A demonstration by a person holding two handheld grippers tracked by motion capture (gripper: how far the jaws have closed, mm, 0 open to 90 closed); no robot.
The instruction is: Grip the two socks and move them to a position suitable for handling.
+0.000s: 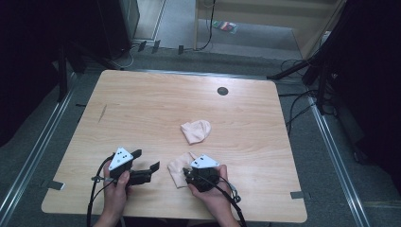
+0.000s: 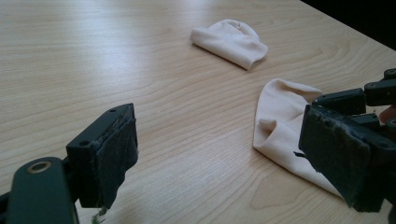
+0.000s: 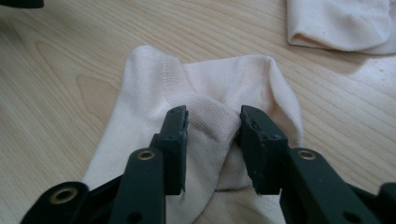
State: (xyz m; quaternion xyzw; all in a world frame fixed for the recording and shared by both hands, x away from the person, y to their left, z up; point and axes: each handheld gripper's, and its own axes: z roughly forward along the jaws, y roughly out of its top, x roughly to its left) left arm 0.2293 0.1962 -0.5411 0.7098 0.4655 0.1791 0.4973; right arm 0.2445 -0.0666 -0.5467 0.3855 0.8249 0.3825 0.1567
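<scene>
Right hand-held gripper (image 3: 212, 122) is sitting low on the near sock (image 3: 205, 98), a pale cream ankle sock lying near the front edge of the wooden worktop (image 1: 142, 109). Its two jaws are standing a little apart with a raised ridge of the sock's knit bunched between them; the fabric is touching both pads, so it is pinching that fold loosely. In the high view the same gripper (image 1: 187, 174) is covering the sock's near end, with the sock (image 1: 178, 165) poking out toward the left.

Left hand-held gripper (image 2: 219, 154) is hovering just left of that sock (image 2: 280, 126) with jaws spread wide and nothing between them; in the high view it (image 1: 147, 161) is lying over bare wood.

A second sock (image 1: 196, 131), rolled into a rounded bundle, is resting farther back near the worktop's middle, apart from the first.

No readable writing, brand or label is showing on socks or grippers. A dark round grommet (image 1: 222, 91) is sitting near the far edge.
</scene>
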